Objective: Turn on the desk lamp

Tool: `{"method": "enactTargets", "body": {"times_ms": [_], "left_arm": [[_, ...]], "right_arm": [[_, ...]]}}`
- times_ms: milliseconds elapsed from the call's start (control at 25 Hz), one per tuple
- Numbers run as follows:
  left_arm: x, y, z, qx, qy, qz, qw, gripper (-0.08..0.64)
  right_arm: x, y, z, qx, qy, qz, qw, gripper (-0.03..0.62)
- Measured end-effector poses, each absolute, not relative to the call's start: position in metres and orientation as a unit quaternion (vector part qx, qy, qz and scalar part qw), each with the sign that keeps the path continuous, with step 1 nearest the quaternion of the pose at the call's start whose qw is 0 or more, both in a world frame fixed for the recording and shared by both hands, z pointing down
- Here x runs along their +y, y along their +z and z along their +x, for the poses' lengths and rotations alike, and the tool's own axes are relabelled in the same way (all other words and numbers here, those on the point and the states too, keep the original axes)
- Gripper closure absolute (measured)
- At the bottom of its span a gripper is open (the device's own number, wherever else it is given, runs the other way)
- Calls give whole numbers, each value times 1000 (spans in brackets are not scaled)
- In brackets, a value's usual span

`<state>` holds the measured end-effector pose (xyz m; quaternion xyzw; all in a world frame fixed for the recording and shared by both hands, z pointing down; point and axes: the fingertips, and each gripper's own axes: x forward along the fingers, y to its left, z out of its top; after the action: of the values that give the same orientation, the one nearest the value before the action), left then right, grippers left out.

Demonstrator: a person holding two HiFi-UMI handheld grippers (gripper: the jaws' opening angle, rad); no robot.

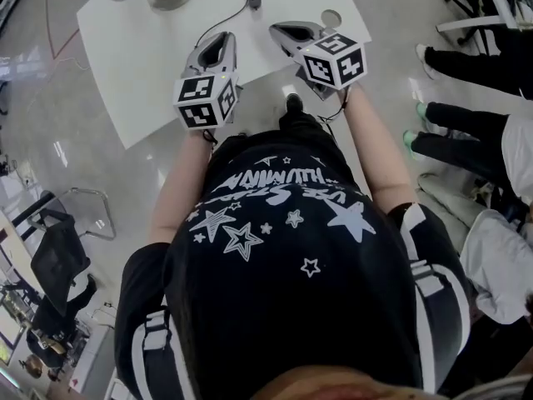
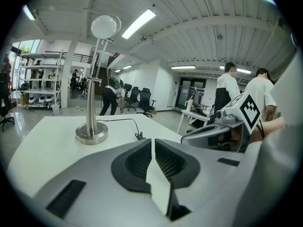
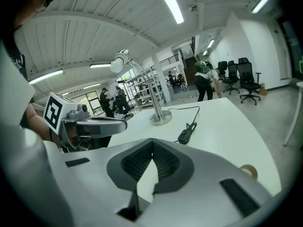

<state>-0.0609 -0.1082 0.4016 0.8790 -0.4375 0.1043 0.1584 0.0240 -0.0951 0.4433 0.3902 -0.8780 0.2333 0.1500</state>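
Fingers [image 2: 137,161] of the left gripper [image 2: 152,141] are drawn together at the tips, with nothing between them; the right gripper [image 3: 152,140] is likewise closed and empty.

Desk lamp [image 2: 96,79] stands upright at the far end of the white table [image 1: 150,65], on a round metal base [image 2: 92,134], with a slim pole and a globe head [image 2: 105,26]; whether it is lit cannot be told. A black cord [image 3: 182,109] leaves the base and crosses the tabletop to an inline switch [image 3: 185,134], which lies flat between the lamp and the grippers.

Both grippers are held side by side over the table's near edge, pointing toward the lamp, well apart from it and from the switch; neither touches anything. A roll of tape [image 3: 248,170] lies on the table to the right gripper's right. Bystanders [image 2: 227,93] stand off to the right; office chairs [image 3: 246,77] stand beyond.
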Motion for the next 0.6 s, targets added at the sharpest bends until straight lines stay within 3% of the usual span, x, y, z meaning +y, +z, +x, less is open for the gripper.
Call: {"method": "enactTargets", "body": {"times_ms": [600], "left_arm": [[-27,400,-127,-371,96,911,150,549]], "right_arm": [[0,435,-37,-841,226,478,113,586]]}}
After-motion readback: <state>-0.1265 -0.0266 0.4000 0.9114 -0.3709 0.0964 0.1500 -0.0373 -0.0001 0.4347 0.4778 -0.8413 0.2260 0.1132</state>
